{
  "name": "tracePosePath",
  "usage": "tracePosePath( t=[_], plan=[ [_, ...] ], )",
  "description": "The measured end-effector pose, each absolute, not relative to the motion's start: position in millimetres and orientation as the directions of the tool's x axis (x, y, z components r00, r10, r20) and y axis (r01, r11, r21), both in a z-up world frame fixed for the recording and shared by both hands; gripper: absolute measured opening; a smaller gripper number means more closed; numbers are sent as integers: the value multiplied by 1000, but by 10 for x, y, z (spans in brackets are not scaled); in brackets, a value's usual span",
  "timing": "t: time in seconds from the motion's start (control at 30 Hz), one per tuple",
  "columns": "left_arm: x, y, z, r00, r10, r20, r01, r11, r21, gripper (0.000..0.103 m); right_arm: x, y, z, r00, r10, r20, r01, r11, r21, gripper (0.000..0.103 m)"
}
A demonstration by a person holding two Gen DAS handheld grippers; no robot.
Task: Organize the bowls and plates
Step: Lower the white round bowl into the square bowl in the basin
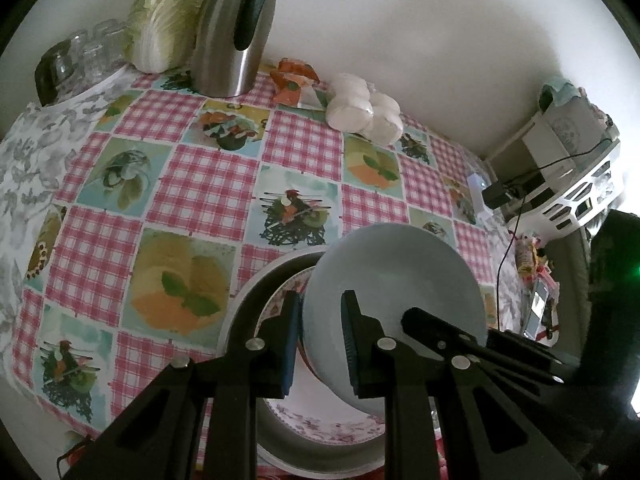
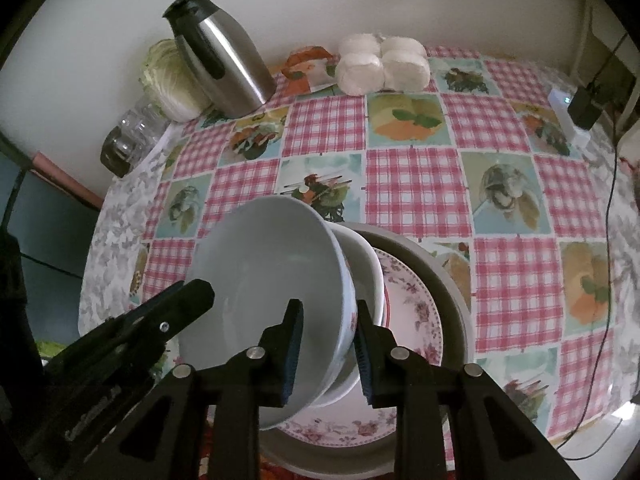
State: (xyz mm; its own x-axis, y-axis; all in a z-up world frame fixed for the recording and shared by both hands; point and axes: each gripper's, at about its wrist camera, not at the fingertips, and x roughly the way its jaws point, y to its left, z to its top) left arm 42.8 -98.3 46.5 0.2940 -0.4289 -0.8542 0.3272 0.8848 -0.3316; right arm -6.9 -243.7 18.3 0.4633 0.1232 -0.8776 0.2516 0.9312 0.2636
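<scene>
- A white bowl [image 2: 276, 280] sat tilted, nested into a second white bowl [image 2: 366, 280], both resting on a floral plate [image 2: 412, 312] inside a wide grey dish [image 2: 448, 280] at the near edge of the checked tablecloth [image 2: 416, 184]
- Stacking looked nearly done: plate and two bowls already gathered in one pile, the top bowl not yet level
- Left gripper [image 1: 320, 344] was closed on the rim of the top bowl [image 1: 392, 292], its pads pinching the wall
- Right gripper [image 2: 328, 354] straddled the opposite rim; a gap showed between the outer pad and the bowl wall, so the jaws read as parted, not clamping
- Judged remaining: settle the top bowl flat, release the left grip
- No other plates or bowls were visible on the table; only a steel jug [image 2: 220, 60], cabbage [image 2: 172, 80], glass jars [image 2: 128, 136] and wrapped white rolls [image 2: 380, 64] stood at the far side
</scene>
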Motion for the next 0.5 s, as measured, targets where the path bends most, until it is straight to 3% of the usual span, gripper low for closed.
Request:
tracePosePath(
  t=[0.1, 0.5],
  plan=[
    [434, -972, 455, 294, -426, -856, 323, 887, -331, 20, -80, -2410, 231, 480, 140, -866, 235, 930, 281, 47],
    [440, -961, 420, 290, -415, -862, 312, 893, -325, 21, -113, -2455, 309, 505, 106, -857, 255, 930, 266, 55]
  ],
)
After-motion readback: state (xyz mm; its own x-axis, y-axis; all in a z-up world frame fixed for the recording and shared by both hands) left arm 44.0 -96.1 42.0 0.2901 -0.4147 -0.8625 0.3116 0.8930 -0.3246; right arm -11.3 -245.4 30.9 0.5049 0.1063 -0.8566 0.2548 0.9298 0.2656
